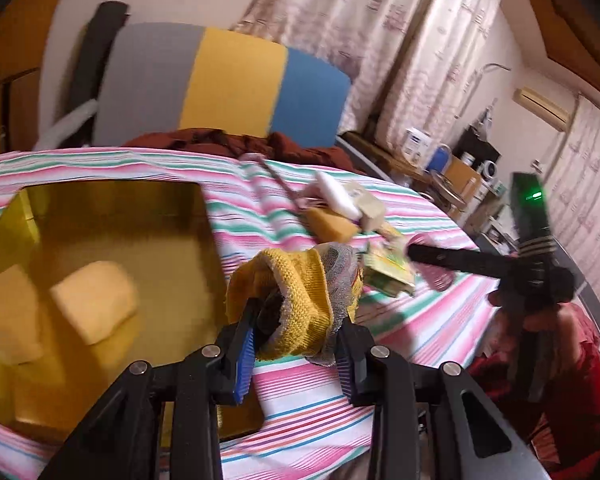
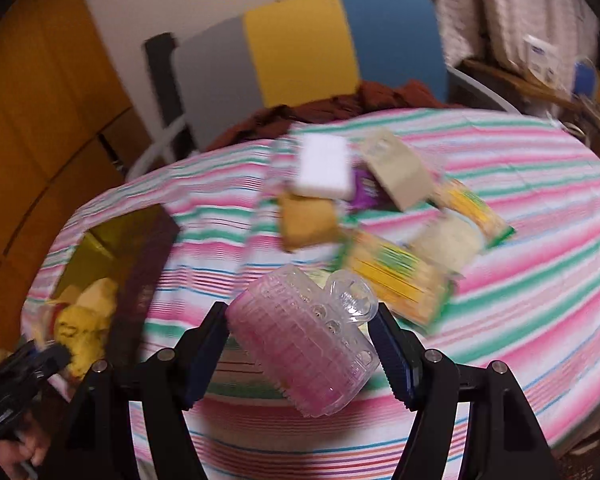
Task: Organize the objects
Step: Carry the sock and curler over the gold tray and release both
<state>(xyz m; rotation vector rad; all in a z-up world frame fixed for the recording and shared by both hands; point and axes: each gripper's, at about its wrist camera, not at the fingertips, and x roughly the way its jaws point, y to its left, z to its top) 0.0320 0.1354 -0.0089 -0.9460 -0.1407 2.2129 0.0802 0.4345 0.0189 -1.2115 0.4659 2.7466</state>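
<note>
My left claw (image 1: 296, 344) pinches the yellow knit scrubber (image 1: 288, 300) beside the gold box (image 1: 112, 200); right claw (image 2: 300, 344) grips the pink plastic holder (image 2: 304, 340). Release only once inside the box walls.

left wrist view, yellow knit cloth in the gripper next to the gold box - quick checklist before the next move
1. Left gripper has the yellow knit cloth: ok, clamped between both fingers.
2. Gold box open to take it: ok, no lid on it, bare floor visible beside two pale sponges.
3. Cloth over the box: not ok, it hangs just past the box's right edge, above the striped tablecloth.
4. Right gripper secure on the pink plastic roller: cannot tell, it sits tilted between the fingers and the frame is blurred.
5. Pile of packets left to sort: not ok, several remain.
</note>
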